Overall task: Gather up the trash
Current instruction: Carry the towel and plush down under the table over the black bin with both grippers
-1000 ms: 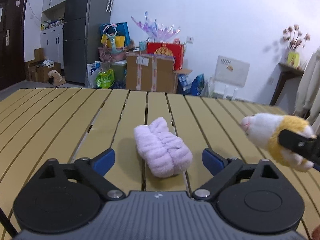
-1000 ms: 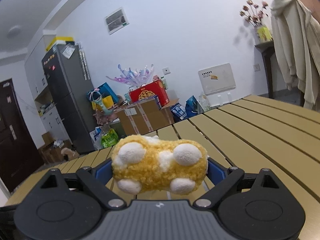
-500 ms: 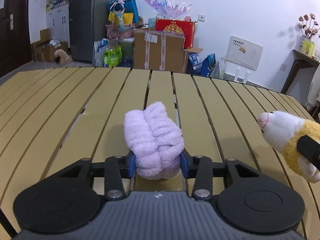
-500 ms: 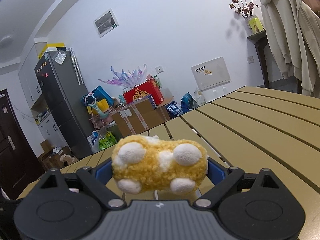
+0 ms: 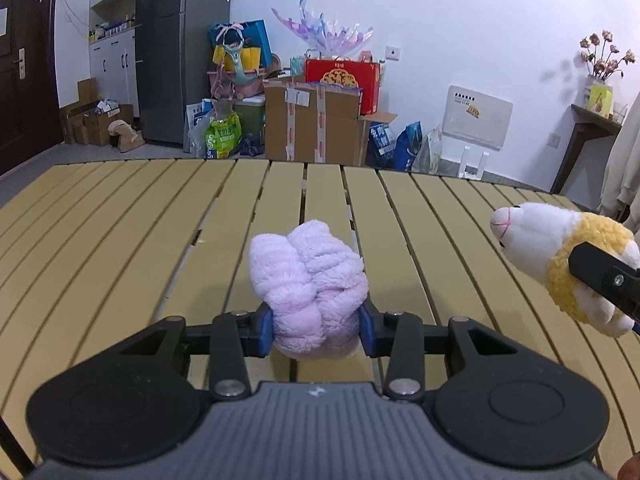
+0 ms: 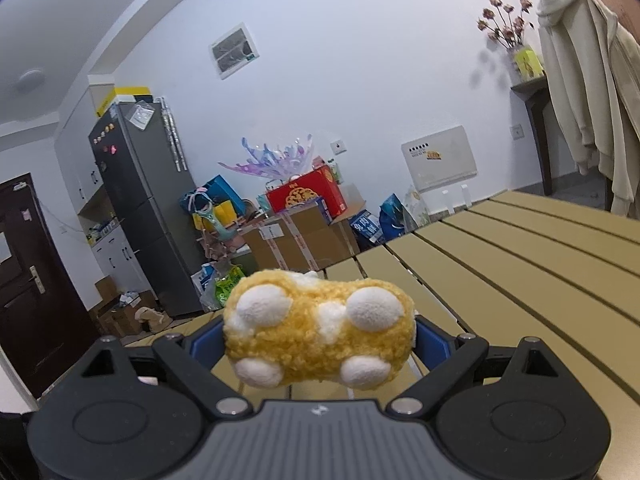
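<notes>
A fluffy lilac cloth roll [image 5: 308, 288] sits squeezed between the blue pads of my left gripper [image 5: 316, 330], lifted a little off the yellow slatted table [image 5: 120, 220]. My right gripper [image 6: 318, 342] is shut on a yellow and white plush toy [image 6: 316, 336], its white paws facing the camera. In the left wrist view the same plush toy [image 5: 560, 264] hangs at the right, above the table, with a black finger of the right gripper [image 5: 604, 276] across it.
Beyond the table's far edge stand cardboard boxes [image 5: 316, 124], a red gift box [image 5: 340, 80], bags and a grey fridge [image 5: 180, 48]. A side table with dried flowers [image 5: 600, 92] and a hanging beige coat [image 6: 580, 112] are at the right.
My left gripper went from open around the lilac roll to shut on it and raised it off the table. The right gripper kept hold of the plush toy.
</notes>
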`<state>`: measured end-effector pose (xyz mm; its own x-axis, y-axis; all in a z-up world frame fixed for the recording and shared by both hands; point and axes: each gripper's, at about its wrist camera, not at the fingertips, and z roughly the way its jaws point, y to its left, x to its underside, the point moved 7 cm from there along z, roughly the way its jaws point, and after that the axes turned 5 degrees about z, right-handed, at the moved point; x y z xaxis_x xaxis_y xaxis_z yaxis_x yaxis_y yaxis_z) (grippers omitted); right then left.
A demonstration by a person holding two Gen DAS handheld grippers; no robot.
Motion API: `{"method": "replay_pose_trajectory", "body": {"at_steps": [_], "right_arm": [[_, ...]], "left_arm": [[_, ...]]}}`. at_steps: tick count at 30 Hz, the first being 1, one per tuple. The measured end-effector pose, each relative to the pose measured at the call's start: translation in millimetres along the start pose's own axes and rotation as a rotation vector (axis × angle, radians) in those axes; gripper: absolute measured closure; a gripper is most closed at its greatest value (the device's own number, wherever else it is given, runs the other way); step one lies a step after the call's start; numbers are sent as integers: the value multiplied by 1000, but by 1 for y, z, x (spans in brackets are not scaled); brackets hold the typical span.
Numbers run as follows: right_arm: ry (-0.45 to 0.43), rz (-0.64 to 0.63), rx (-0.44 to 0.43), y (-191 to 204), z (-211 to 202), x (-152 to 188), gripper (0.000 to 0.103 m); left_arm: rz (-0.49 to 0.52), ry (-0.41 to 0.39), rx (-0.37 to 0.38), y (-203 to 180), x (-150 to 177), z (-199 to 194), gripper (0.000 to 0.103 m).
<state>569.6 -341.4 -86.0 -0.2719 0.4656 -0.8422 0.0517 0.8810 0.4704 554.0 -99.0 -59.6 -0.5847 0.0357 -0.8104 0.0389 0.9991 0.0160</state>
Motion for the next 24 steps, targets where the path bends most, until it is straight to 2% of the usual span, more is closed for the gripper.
{"method": "replay_pose_trajectory", "body": {"at_steps": [12,24], "right_arm": [[1,-28,-28,23,-78,7,9],[13,-82,-43,43,-169,22,9]], "left_arm": [[4,-59,-3,18,6,-90,63],[12,-102,0,29,26,-186,63]]}}
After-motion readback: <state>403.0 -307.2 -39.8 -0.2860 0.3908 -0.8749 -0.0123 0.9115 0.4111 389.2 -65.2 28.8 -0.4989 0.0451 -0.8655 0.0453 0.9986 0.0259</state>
